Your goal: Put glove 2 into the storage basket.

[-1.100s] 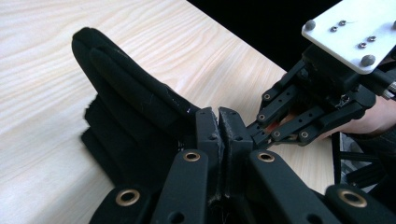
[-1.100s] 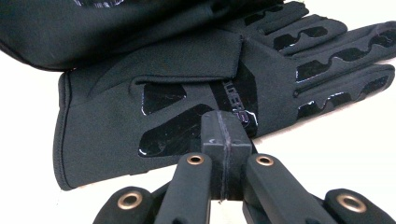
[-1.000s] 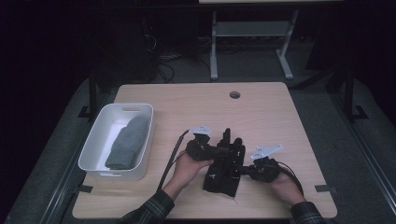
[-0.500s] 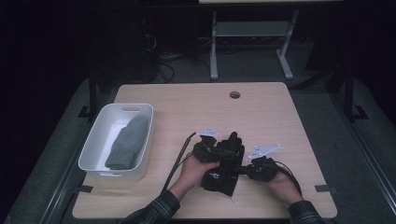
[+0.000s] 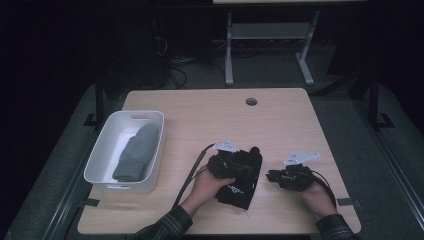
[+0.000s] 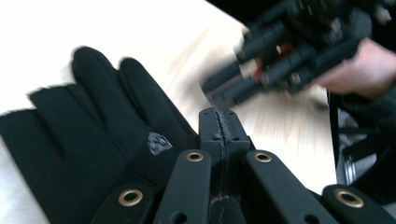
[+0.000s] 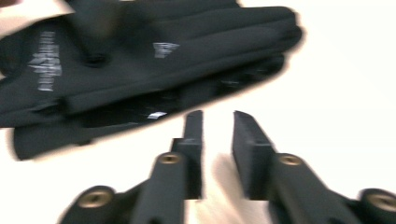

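A pair of black gloves (image 5: 239,184) lies stacked on the wooden table (image 5: 200,120), near its front edge. In the left gripper view the top glove (image 6: 93,135) spreads its fingers up and left. My left gripper (image 6: 219,122) rests on the gloves (image 7: 140,60) with its jaws pressed together, and a thin line of black fabric shows in the seam. In the high view the left gripper (image 5: 246,165) sits over the gloves' upper part. My right gripper (image 7: 217,122) is open by a narrow gap with nothing in it, just short of the gloves' edge. It (image 5: 272,176) stands to their right.
A white bin (image 5: 102,160) holding a folded grey cloth (image 5: 135,152) stands at the table's left side. A round cable hole (image 5: 251,101) is near the far edge. A metal stand (image 5: 265,40) rises behind the table. The right gripper (image 6: 224,88) shows blurred in the left gripper view.
My right gripper has drawn back to the right, off the gloves' edge. The left gripper stays on the gloves, which have shifted little.
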`<state>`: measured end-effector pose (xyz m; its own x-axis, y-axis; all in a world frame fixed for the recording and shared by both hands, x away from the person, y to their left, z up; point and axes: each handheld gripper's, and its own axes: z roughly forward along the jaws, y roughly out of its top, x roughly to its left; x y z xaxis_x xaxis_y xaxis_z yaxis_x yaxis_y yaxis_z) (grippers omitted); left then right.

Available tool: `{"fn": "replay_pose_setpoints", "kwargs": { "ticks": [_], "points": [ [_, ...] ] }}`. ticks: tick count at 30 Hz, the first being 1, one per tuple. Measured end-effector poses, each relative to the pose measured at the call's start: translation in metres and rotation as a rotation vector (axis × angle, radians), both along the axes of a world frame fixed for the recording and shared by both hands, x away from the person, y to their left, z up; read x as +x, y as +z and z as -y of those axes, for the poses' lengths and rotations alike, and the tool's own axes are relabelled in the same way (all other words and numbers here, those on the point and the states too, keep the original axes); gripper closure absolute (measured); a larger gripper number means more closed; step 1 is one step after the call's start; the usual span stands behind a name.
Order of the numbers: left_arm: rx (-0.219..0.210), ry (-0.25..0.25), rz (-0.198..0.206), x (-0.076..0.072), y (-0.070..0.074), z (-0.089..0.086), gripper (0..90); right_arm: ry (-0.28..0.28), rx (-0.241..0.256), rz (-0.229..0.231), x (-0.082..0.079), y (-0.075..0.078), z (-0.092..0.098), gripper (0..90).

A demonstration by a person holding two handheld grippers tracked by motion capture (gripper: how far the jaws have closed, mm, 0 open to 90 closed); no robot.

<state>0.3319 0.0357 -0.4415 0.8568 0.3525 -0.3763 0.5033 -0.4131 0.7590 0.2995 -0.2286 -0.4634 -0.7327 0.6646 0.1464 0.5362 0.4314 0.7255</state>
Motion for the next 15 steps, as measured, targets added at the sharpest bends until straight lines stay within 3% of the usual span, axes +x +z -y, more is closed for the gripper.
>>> {"fn": "replay_pose_setpoints", "kwargs": {
  "ticks": [7,10,15],
  "points": [
    [0.117,-0.072,0.007,-0.016,-0.011,0.011,89.4,-0.094,-0.04,0.036,0.005,-0.004,0.01,36.5],
    [0.187,-0.098,0.005,-0.019,-0.017,0.009,89.4,-0.114,-0.044,0.039,0.007,-0.006,0.011,30.1],
    [0.252,-0.126,-0.001,-0.02,-0.014,-0.002,89.4,-0.133,-0.054,0.048,0.008,-0.007,0.011,25.7]
  ]
}}
